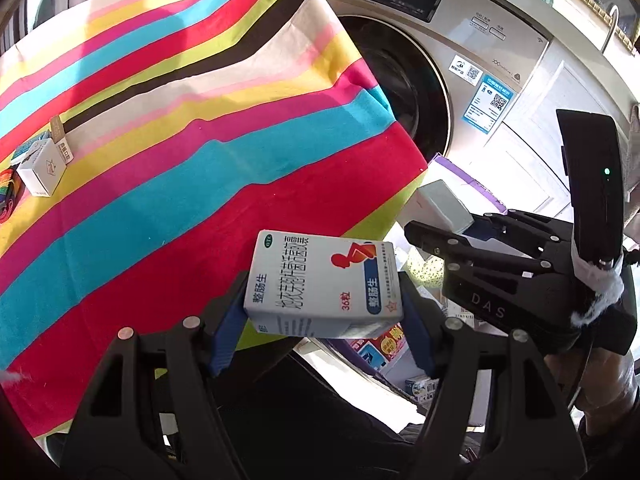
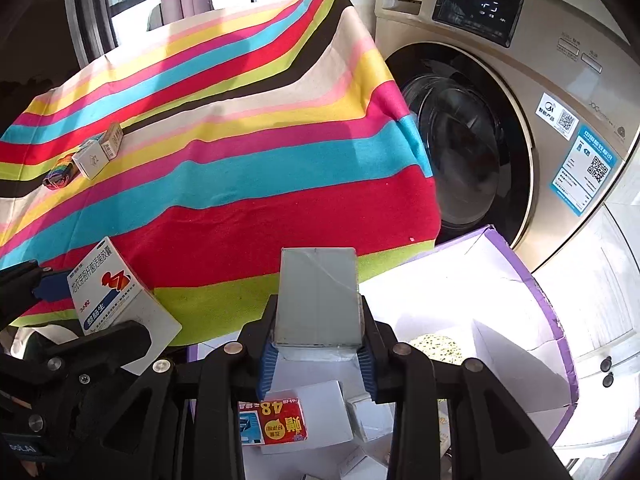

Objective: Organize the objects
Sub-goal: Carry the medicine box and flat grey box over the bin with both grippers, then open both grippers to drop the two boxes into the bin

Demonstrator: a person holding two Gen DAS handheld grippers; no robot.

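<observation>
Gripping a white medicine box (image 1: pixel 324 286) between its blue pads, the left claw (image 1: pixel 322 320) hangs over the near edge of the striped counter (image 1: pixel 160 184). Right claw (image 2: pixel 318 344) clamps a plain grey box (image 2: pixel 316 300) — above a purple-edged carton (image 2: pixel 532 308) of small boxes. Two small boxes (image 2: pixel 98 152) sit far back on the cloth, beside a washing machine (image 2: pixel 500 128).

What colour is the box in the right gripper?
Plain grey box, no print visible; clearest in the right wrist view, clamped in the right gripper.
</observation>
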